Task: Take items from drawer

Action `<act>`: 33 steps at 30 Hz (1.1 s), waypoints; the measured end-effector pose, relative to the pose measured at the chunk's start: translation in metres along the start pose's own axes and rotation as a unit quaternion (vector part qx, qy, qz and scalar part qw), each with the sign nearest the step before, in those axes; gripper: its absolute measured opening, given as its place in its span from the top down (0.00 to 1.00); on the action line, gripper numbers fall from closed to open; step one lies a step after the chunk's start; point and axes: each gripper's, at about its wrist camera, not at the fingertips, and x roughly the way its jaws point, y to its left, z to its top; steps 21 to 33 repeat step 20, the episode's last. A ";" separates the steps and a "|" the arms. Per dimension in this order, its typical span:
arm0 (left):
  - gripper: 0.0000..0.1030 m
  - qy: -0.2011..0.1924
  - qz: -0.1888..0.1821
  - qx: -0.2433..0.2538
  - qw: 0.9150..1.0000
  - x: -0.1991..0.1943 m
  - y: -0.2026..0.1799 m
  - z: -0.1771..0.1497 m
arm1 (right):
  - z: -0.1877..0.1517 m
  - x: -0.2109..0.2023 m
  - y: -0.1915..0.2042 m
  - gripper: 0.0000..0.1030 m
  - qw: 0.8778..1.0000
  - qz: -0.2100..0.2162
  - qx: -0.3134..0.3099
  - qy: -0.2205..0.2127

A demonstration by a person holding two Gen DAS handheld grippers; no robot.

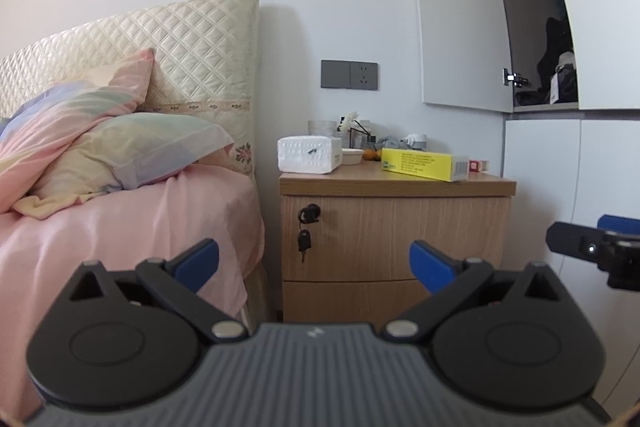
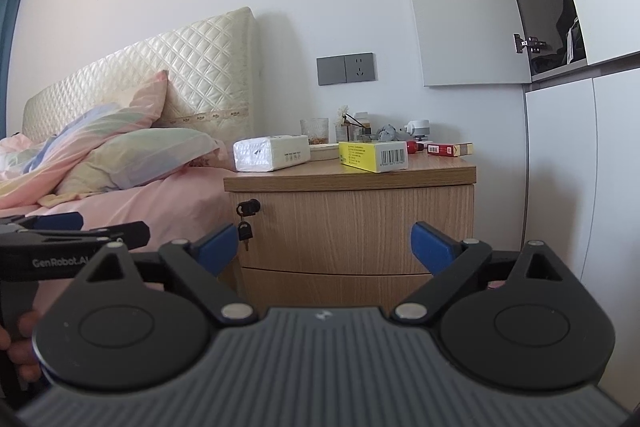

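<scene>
Both grippers hung in open room before the nightstand (image 1: 396, 227), touching nothing; the left gripper (image 1: 314, 261) had its fingers spread wide, and so did the right gripper (image 2: 324, 247); both drawers were closed, a key (image 1: 304, 241) hanging from the top drawer (image 2: 360, 227) lock; the bed (image 1: 132, 227) sat just beside its left edge; "GenRobot.AI" showed on the left gripper; a yellow box (image 2: 374, 155) on the surface carried a barcode.

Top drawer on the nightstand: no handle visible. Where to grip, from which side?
Likely the top drawer's lower edge, at the seam above the lower drawer, coming from the front and below. Its curved front is smooth; only a key hangs at its upper left.
</scene>
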 end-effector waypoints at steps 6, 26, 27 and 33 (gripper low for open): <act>0.00 0.000 -0.003 0.002 1.000 0.000 0.000 0.000 | -0.001 0.000 0.000 0.08 1.000 0.000 -0.001 0.001; 0.00 0.001 -0.016 0.002 1.000 -0.001 -0.001 -0.001 | 0.000 0.002 0.003 0.08 1.000 -0.001 0.000 0.002; 0.00 0.001 -0.016 0.002 1.000 -0.001 -0.001 -0.001 | 0.000 0.002 0.003 0.08 1.000 -0.001 0.000 0.002; 0.00 0.001 -0.016 0.002 1.000 -0.001 -0.001 -0.001 | 0.000 0.002 0.003 0.08 1.000 -0.001 0.000 0.002</act>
